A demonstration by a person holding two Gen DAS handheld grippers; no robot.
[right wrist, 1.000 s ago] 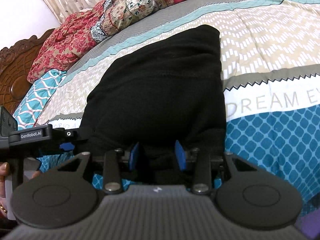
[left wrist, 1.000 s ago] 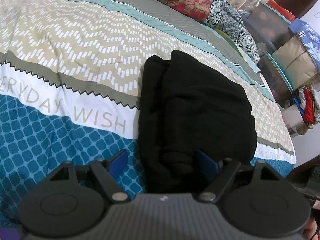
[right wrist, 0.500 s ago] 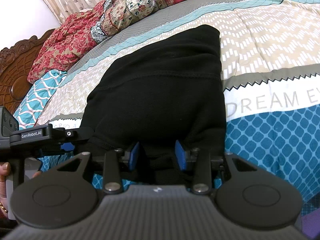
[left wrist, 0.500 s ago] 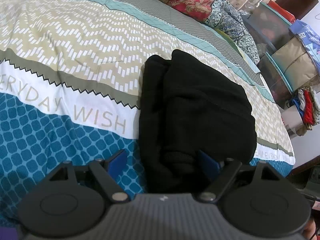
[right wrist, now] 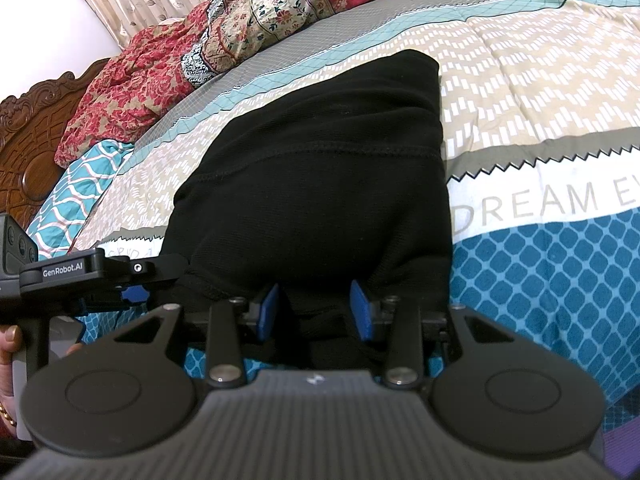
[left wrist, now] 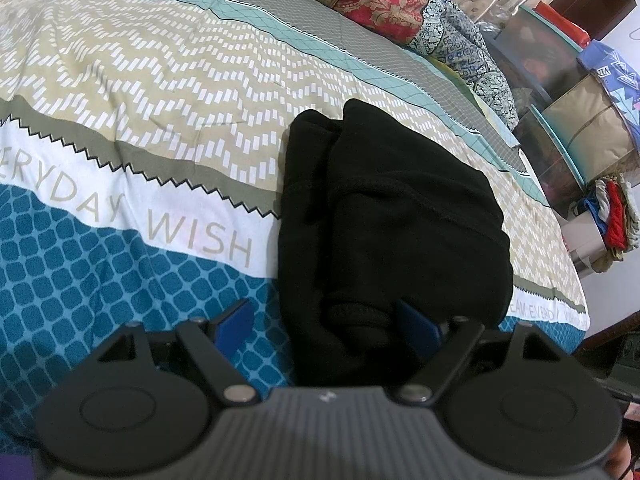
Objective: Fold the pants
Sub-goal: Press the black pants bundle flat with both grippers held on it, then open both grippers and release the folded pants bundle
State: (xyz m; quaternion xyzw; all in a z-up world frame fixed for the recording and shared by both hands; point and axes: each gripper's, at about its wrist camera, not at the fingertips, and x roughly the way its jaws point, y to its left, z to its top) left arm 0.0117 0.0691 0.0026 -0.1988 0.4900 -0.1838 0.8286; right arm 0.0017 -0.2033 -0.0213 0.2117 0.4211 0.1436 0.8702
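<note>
The black pants [left wrist: 384, 216] lie folded into a thick bundle on the patterned bedspread [left wrist: 132, 112]. My left gripper [left wrist: 328, 322] is open, its blue pads wide apart around the bundle's near end. In the right wrist view the pants [right wrist: 320, 168] fill the middle. My right gripper [right wrist: 316, 312] is partly open, its pads on either side of a fold of the near edge; whether they touch the cloth I cannot tell. The left gripper's body [right wrist: 80, 272] shows at that view's left, beside the bundle.
Floral pillows and blankets [right wrist: 224, 36] are piled at the head of the bed by a carved wooden headboard [right wrist: 24, 136]. Storage boxes and a cloth pile [left wrist: 580, 132] stand past the bed's far side. The bed edge [left wrist: 576, 312] lies close to the pants.
Both grippers have stayed almost still. The pants bundle has not moved. The jaws keep the same openings.
</note>
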